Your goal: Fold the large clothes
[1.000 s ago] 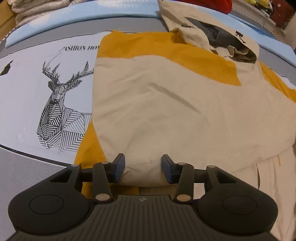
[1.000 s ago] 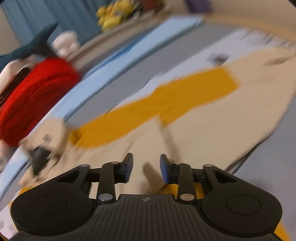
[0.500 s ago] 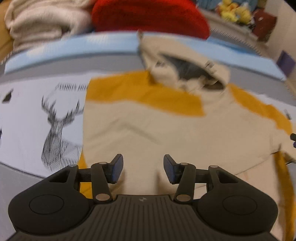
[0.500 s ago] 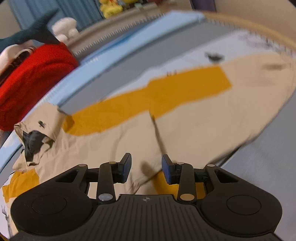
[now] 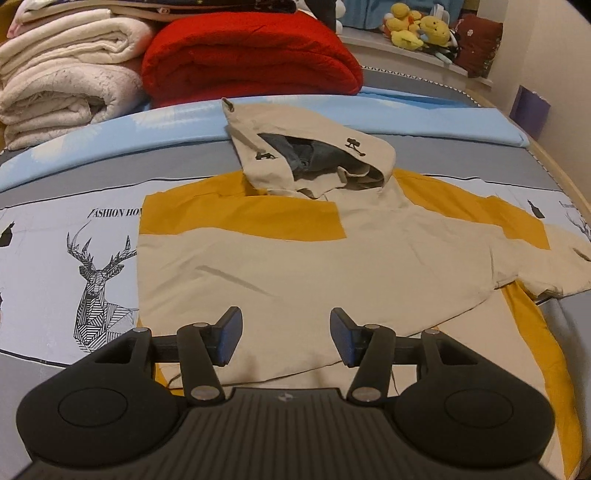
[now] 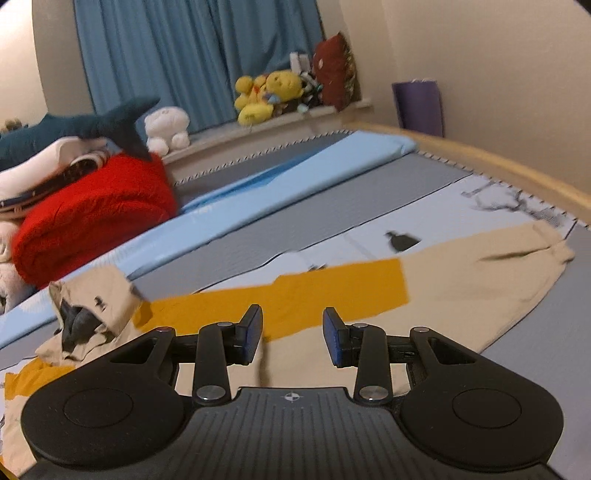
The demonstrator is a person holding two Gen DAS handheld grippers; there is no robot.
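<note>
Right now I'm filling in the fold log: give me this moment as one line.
stage: mid-fold | jacket: flat on bed, hood unfolded | left gripper: opening, empty | right gripper: open, empty

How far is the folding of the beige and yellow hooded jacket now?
Done: one side of the jacket is folded in, leaving a straight edge beside the deer print. In hand: nothing; the left gripper, jaws opening, and the right gripper are empty. Left: the other sleeve lies spread, the hood unfolded.

A folded red blanket point(image 5: 251, 59) lies at the bed's far edge, rolled white blankets point(image 5: 70, 77) left, yellow plush toys point(image 5: 417, 27) far right.
</note>
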